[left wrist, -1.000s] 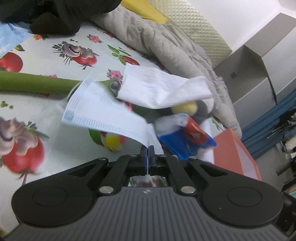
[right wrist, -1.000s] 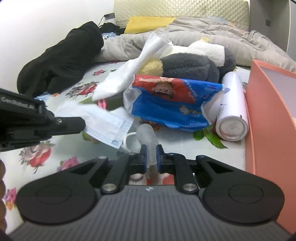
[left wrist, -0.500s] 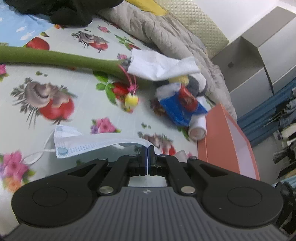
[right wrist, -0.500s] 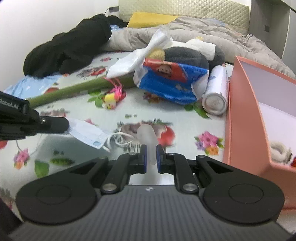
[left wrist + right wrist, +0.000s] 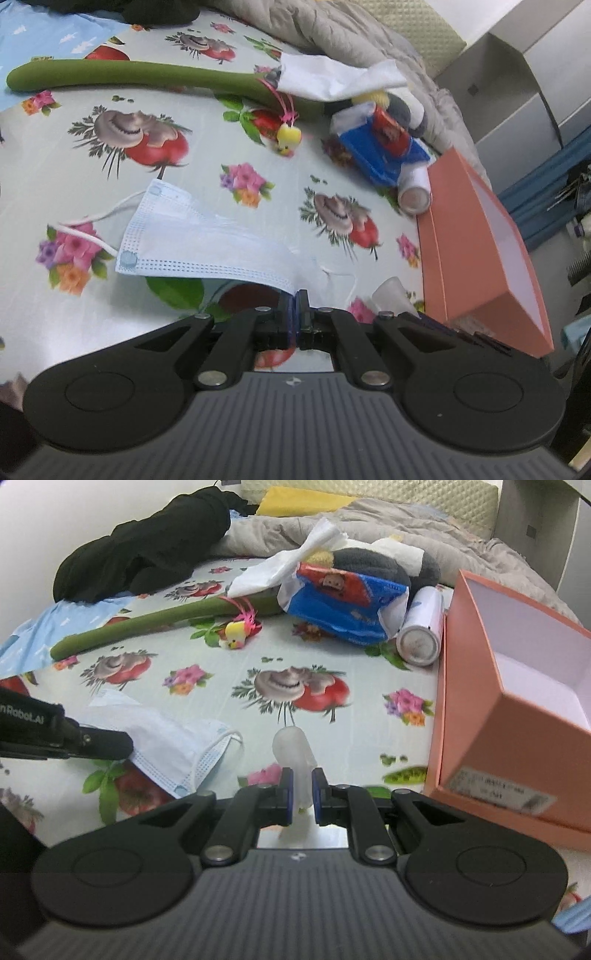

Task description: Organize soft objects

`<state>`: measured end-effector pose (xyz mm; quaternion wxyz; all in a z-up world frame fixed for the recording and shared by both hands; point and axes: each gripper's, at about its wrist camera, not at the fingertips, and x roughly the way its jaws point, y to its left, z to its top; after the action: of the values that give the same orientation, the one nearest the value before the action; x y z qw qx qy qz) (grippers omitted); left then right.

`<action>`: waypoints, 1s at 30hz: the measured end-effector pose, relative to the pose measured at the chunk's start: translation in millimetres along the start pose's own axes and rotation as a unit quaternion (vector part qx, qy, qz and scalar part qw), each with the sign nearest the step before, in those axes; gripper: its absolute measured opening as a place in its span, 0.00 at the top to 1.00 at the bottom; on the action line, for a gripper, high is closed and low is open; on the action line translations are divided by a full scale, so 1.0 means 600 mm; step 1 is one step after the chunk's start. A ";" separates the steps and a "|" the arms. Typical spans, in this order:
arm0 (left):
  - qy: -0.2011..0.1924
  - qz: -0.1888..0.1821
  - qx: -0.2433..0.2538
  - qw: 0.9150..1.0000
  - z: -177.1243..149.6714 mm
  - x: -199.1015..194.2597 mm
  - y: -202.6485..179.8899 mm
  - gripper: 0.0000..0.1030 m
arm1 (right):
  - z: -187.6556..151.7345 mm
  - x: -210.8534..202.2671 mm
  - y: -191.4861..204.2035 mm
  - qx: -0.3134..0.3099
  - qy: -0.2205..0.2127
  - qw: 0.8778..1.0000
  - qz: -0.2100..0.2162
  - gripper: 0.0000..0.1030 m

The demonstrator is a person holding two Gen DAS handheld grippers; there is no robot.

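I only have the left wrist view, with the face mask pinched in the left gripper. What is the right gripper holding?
Observer: The right gripper is shut on a translucent soft piece.
Operator: Is the orange box empty?
Observer: The orange box is open; the part of its white interior that shows holds nothing.
Operator: How does the mask hang on its far side?
Observer: The face mask droops crumpled from the left gripper.

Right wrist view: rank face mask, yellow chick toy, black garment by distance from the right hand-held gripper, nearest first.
From the right hand-held gripper:
1. Face mask, just left, pinched by the left hand-held gripper.
2. Yellow chick toy, mid-bed, left of centre.
3. Black garment, far back left.
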<state>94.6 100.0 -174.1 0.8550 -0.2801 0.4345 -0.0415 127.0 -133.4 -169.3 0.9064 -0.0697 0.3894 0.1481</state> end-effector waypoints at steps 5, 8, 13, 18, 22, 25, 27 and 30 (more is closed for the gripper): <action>0.005 0.013 0.011 1.000 -0.014 -0.011 -0.002 0.95 | -0.010 -0.004 -0.005 0.013 0.012 1.000 0.018 0.83; 0.019 0.022 0.015 0.999 -0.022 -0.014 -0.003 0.62 | -0.011 -0.008 -0.008 0.025 0.013 0.999 0.027 0.75; 0.017 0.040 0.029 0.999 -0.039 -0.032 -0.006 0.44 | -0.008 -0.010 -0.008 0.020 0.000 0.999 0.030 0.58; 0.011 0.060 0.048 0.997 -0.044 -0.052 -0.005 0.38 | -0.007 0.002 -0.005 0.010 0.003 0.999 0.038 0.58; -0.004 0.076 0.077 0.994 -0.038 -0.065 -0.007 0.34 | -0.011 0.012 0.002 -0.005 0.012 0.999 0.039 0.59; -0.007 0.081 0.096 0.992 -0.033 -0.062 -0.007 0.33 | -0.012 0.014 0.004 -0.011 0.019 0.999 0.040 0.59; -0.003 0.081 0.108 0.991 -0.030 -0.054 -0.008 0.28 | -0.012 0.008 0.001 -0.008 0.016 0.999 0.043 0.59; -0.006 0.092 0.131 0.987 -0.026 -0.037 -0.014 0.23 | -0.014 0.002 0.000 -0.009 0.011 0.999 0.052 0.59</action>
<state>70.6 93.0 -161.2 0.8871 -0.1243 0.4441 -0.0178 122.0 -135.0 -175.8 0.8923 -0.0596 0.4014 0.1977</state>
